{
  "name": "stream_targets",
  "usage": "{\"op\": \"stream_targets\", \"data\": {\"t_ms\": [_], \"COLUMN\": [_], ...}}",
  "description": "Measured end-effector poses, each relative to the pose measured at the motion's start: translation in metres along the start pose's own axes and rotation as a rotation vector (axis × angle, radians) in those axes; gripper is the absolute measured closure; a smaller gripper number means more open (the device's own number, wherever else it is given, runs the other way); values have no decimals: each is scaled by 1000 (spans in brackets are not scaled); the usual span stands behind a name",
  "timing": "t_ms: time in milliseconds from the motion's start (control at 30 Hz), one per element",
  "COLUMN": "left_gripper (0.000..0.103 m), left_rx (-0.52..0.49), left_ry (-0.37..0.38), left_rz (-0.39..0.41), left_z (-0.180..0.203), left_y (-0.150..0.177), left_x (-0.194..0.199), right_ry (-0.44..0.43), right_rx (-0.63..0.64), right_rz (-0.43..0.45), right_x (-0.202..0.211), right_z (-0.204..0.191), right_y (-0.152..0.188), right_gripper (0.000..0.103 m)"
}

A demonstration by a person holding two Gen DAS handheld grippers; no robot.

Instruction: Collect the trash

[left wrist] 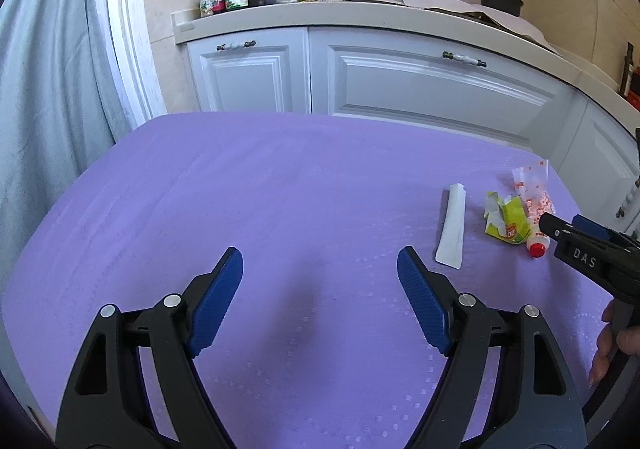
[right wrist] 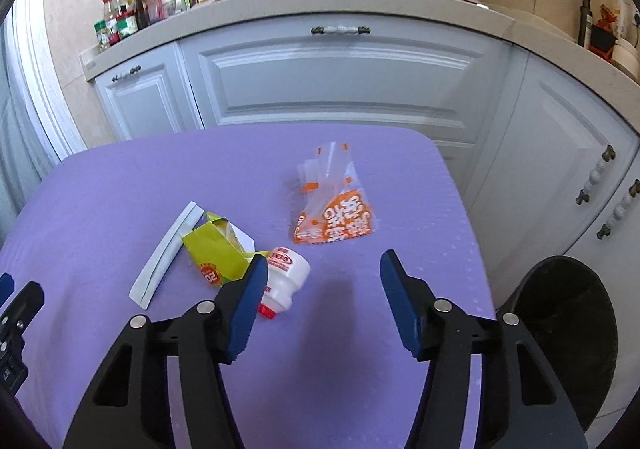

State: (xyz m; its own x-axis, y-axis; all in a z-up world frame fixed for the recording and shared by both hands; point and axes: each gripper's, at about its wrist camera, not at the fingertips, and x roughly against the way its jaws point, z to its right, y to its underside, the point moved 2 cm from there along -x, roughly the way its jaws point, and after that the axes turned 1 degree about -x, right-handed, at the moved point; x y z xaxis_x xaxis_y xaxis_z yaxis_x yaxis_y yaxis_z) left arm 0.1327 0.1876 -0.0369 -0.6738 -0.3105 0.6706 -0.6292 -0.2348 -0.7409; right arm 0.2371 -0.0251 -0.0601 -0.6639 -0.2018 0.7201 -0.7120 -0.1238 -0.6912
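The right tool (right wrist: 324,291) hangs over the purple table (right wrist: 100,185) with its pads apart and nothing between them, and the likeliest first pick is the small white bottle (right wrist: 286,281) with the red cap, which lies on its side just ahead of and partly behind the tool's left pad. To take it well, the tool would want to shift a little to its own left so the bottle's body sits squarely between the pads, then come down and close across the round body, not the cap end (a bottle on its side will roll away from a pad that meets it off-centre). The crumpled yellow-green wrapper (right wrist: 216,249) touches the bottle on the tool's left, so a careless close could catch both or push the wrapper aside. The white paper strip (right wrist: 164,253) lies flat further left, and the clear bag with orange print (right wrist: 334,217) sits ahead of the tool, apart from the others. A dark bin (right wrist: 568,333) stands off the table's edge to the tool's right, a short carry from here by my reckoning. The left tool (left wrist: 320,289) is also wide apart and empty over bare cloth, with all the trash off to its right; the strip is its nearest piece and, being flat, looks hardest to pinch.
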Motion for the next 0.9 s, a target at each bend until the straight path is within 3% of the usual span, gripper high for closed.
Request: {"op": "stream_targets", "data": {"t_ms": [133,333,500,567,900], "left_gripper": [25,25,25,25,25], "left_rx": [3,-1,-9,-19,-80], "left_ry": [13,32,52,58,64], "left_rz": [-5,-9,-15,-17,-23], "left_z": [-1,5,16,22,59], "left_y": [1,0,0,0,-5], "left_x": [-3,-7,-10,-12,-25], "right_ry": [-6,-24,-30,-35,-12], "right_rx": [7,27,29,29,23], "right_rz": [-19,-56,-78,-83,-42], "right_x": [-5,-11,-16,-17,0], "right_z": [-6,-12,-13,-11,7], "right_y": [-2,-2,2,5,14], "right_gripper": [49,64,65,76,76]}}
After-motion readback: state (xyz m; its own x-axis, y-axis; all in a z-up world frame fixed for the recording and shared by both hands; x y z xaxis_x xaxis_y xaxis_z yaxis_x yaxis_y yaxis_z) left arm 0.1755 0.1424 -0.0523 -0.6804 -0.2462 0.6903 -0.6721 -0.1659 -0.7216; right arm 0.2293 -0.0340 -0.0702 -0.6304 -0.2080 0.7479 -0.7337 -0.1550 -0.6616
